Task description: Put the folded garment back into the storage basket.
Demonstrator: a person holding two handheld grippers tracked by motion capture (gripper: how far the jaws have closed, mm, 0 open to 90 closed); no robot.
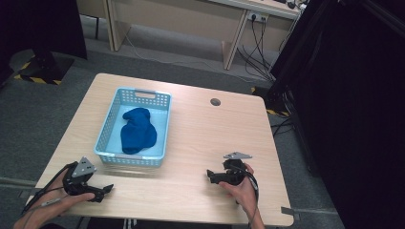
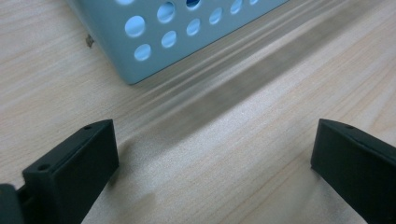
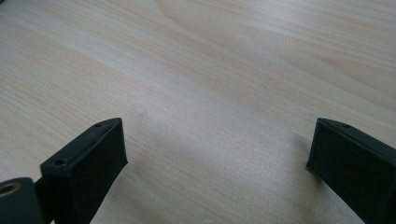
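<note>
A light blue perforated basket (image 1: 111, 119) stands on the left half of the wooden table (image 1: 215, 138), and a crumpled dark blue cloth (image 1: 137, 131) lies inside it. My left gripper (image 1: 107, 190) rests on the table just in front of the basket's near left corner, open, with nothing between its jaws. In the left gripper view the basket's corner (image 2: 140, 60) is close ahead of the left gripper (image 2: 215, 154). My right gripper (image 1: 210, 175) lies on the table at the near right, pointing left, open over bare wood, as the right gripper view shows around the right gripper (image 3: 217, 149).
A round grommet hole (image 1: 215, 101) sits near the table's far edge. Black curtains (image 1: 353, 95) close off the right side. Desk legs and cables (image 1: 255, 47) stand on the grey floor beyond the table.
</note>
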